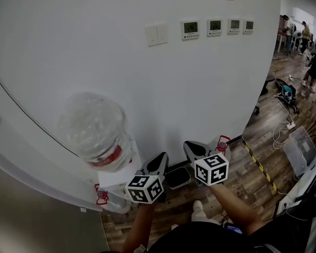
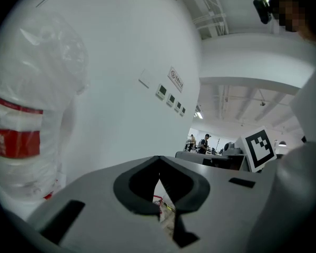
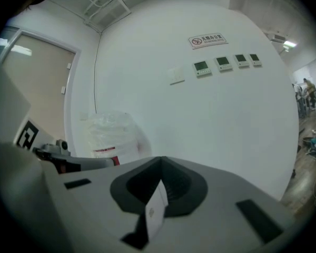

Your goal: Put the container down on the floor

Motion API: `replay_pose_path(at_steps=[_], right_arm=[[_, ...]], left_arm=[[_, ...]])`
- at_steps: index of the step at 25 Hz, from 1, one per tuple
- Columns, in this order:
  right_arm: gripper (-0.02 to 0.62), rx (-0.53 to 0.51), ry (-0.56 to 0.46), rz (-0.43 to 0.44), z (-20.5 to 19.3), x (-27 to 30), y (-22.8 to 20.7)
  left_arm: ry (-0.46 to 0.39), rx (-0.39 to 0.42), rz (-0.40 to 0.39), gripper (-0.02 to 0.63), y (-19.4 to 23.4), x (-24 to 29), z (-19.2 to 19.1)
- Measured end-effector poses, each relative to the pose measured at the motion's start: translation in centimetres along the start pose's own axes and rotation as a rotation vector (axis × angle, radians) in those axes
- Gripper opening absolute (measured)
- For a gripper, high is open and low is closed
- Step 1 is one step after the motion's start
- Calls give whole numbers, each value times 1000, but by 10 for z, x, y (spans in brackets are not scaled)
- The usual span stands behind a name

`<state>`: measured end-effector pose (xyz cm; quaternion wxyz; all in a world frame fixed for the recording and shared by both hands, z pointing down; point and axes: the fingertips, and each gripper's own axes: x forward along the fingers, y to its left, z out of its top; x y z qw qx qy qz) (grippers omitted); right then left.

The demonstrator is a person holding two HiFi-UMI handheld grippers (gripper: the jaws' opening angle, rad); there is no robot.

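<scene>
The left tool [image 1: 161, 159] is clenched, its dark pads meeting at the tips with nothing between them. The right tool [image 1: 189, 146] is clenched too. A pale sliver shows in the slit behind its tips, and what it is cannot be told. In the head view both tools sit near 6 o'clock, side by side and apart, each pointing up toward the white wall [image 1: 95, 46].

The bottle [image 1: 97, 132] is clear with a red label. It stands on a white dispenser [image 1: 117, 178] against the wall, at about 10 o'clock from the left tool and clear of both tools. It is not on the floor [image 1: 242, 178], which is wood and runs off toward 3 o'clock. High on the wall, toward 12 o'clock, are a switch [image 1: 156, 35] and a row of panels [image 1: 215, 27].
</scene>
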<state>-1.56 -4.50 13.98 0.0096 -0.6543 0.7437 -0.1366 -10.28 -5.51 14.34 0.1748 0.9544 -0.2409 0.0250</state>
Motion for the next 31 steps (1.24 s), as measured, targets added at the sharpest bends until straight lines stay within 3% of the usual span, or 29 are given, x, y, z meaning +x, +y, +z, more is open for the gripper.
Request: replay_pose_path(at_steps=[13,31], right_arm=[[28,-31,-22,-8,-10,-29,43],[29,-103,-7,29,5,-65,-5]], left_arm=[[-53,-19,-13,14,-8,-53,0],[-94,-44,7,14,-64,-11,9]])
